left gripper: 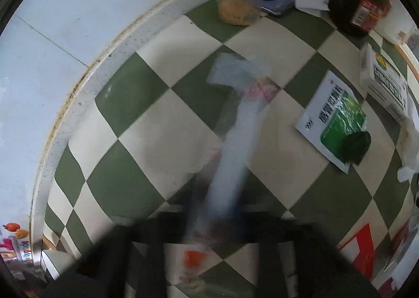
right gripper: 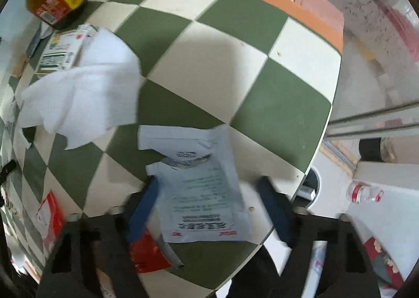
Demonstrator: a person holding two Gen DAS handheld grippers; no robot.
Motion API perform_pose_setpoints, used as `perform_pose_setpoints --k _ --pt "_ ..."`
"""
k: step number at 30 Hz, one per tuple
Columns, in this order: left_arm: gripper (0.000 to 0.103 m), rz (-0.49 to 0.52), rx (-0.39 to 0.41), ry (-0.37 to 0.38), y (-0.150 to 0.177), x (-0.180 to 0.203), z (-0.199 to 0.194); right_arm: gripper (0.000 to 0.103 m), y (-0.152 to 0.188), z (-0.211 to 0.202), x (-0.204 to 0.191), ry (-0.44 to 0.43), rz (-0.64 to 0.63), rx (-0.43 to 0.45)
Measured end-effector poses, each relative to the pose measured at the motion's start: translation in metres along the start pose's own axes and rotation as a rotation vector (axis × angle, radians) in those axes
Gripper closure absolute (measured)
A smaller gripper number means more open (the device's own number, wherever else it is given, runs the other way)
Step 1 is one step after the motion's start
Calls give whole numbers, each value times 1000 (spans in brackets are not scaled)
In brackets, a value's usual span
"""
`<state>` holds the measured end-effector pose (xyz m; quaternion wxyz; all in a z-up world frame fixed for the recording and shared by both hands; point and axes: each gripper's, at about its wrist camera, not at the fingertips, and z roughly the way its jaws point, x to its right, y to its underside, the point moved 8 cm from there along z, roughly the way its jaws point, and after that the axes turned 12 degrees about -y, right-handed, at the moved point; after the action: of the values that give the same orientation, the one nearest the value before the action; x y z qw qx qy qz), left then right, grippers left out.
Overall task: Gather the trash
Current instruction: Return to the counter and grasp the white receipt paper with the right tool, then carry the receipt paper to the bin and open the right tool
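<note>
Right wrist: right gripper (right gripper: 209, 198) spread around torn packet (right gripper: 199, 188) near table edge (right gripper: 324, 130) | left gripper (left gripper: 220, 209) grasps blurred wrapper (left gripper: 235, 141).

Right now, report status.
Left gripper shut on blurred white wrapper. Right gripper open, straddling torn packet. White tissue lies beside, not blocking.

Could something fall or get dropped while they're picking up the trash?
Maybe.
1. The left hand-held gripper holds a long white wrapper only by its near end. It is blurred, so it is likely swinging and might slip out.
2. The torn sachet lies near the table edge. The right hand-held gripper is open around it, and a clumsy pinch might nudge it off.
3. The tissue looks light and could drift if brushed.
</note>
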<state>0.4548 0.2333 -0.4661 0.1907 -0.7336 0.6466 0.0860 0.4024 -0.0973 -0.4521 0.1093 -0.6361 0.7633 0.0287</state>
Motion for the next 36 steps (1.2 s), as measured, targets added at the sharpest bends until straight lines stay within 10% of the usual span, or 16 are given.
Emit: perform_pose_setpoints --k 1,2,16,25,36 --pt "102 -8 3 8 0 -2 -1 89 -2 1 -4 6 1 4" --pt "103 -21 11 18 1 -5 -3 98 -3 0 -9 -35 13 10" --pt "103 -90 223 69 27 -11 -142 103 6 -84 5 -221 48 178" --pt "103 100 334 229 39 133 -256 103 38 -149 109 -248 186 311" --pt "103 500 334 442 137 382 -339 103 179 -155 342 -175 549 349"
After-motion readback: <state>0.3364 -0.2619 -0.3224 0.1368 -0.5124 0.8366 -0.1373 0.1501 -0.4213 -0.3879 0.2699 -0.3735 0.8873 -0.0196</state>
